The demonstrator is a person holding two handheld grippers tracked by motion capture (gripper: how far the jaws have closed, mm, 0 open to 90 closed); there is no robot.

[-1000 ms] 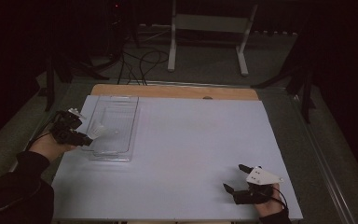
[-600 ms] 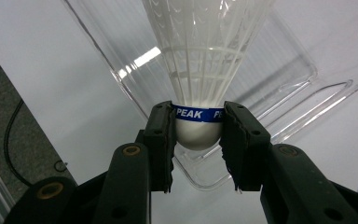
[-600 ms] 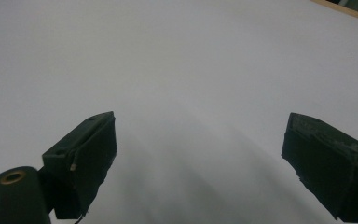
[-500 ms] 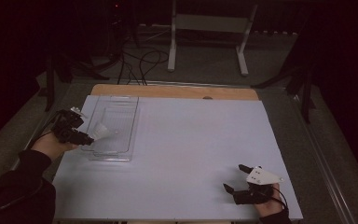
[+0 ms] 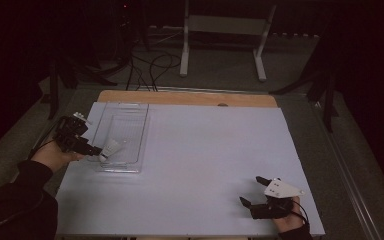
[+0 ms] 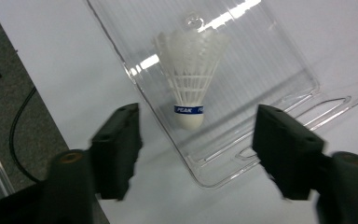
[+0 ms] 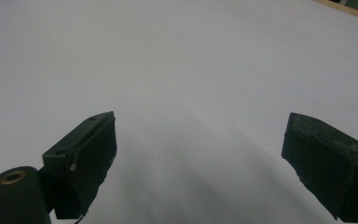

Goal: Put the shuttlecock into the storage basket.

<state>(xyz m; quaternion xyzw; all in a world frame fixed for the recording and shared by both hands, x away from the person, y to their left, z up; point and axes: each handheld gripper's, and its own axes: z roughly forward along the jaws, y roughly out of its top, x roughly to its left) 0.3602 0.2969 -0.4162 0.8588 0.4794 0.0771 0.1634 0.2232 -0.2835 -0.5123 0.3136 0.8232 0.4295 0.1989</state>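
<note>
A white shuttlecock (image 5: pixel 111 148) with a blue band round its cork lies in a clear plastic tray (image 5: pixel 126 122) at the table's left side, near the tray's near-left corner. My left gripper (image 5: pixel 93 149) is at the tray's left edge, open, pointing at it. In the left gripper view the shuttlecock (image 6: pixel 190 79) lies on the tray (image 6: pixel 270 60) with its cork toward me, just beyond my left gripper (image 6: pixel 200 140), whose jaws stand wide apart and touch nothing. My right gripper (image 5: pixel 250 190) rests open at the near right of the table, my right gripper (image 7: pixel 200 154) over bare white surface.
The white table top (image 5: pixel 215 150) has a wooden strip (image 5: pixel 190 98) along its far edge. Beyond it stand a white metal frame (image 5: pixel 225 40) and cables (image 5: pixel 150 65) on a dark floor. A metal rail (image 5: pixel 345 165) runs along the table's right side.
The shuttlecock now lies a little farther into the tray, apart from the left gripper's jaws. The left hand has barely shifted. The right gripper has not moved.
</note>
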